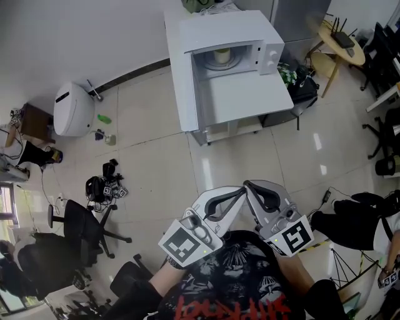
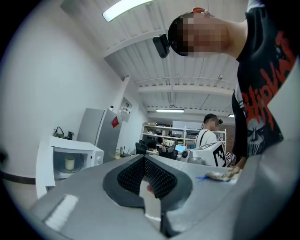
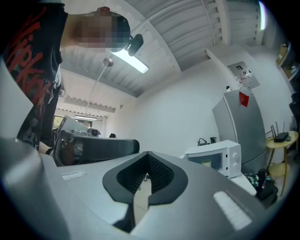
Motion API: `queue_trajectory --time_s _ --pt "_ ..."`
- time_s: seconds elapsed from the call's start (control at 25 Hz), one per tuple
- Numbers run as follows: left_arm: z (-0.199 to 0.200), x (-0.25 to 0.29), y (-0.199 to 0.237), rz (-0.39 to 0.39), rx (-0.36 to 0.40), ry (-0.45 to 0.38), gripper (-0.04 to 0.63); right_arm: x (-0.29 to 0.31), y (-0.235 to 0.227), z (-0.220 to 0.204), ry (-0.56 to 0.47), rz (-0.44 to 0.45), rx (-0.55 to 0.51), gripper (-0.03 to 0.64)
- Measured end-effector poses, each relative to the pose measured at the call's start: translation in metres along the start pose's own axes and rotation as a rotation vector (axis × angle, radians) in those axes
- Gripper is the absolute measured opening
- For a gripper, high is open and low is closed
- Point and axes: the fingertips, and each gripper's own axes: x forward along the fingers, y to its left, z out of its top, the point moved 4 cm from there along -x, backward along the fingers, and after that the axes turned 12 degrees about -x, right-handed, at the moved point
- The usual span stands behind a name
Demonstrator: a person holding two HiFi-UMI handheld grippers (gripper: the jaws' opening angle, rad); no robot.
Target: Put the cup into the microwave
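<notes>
A white microwave [image 1: 234,39] stands on a white cabinet [image 1: 247,97] with its door [image 1: 178,72] swung open to the left. A pale cup [image 1: 222,56] sits inside on the turntable. My left gripper [image 1: 240,190] and right gripper [image 1: 249,185] are held close to my chest, far from the microwave, tips almost touching each other. Both are shut with nothing between the jaws. In the left gripper view, beyond the left gripper [image 2: 144,159], the microwave [image 2: 77,159] shows the cup [image 2: 69,163]. The right gripper [image 3: 147,157] also faces the microwave [image 3: 220,157] and cup [image 3: 206,163].
A white rounded appliance [image 1: 72,109] and a black office chair [image 1: 84,228] stand on the tiled floor at left. A grey fridge [image 1: 300,15], a round wooden table [image 1: 337,40] and a black bag [image 1: 303,84] are right of the cabinet. A person [image 1: 365,225] sits at right.
</notes>
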Motion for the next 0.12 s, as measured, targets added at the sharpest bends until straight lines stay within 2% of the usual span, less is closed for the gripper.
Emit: queue_trajectory --time_s 0.12 --pt "-0.0001 -0.0146 0.0055 -0.003 -0.010 0.014 0.000 0.0100 0.0111 0.0007 0.013 -0.005 0.008 0.000"
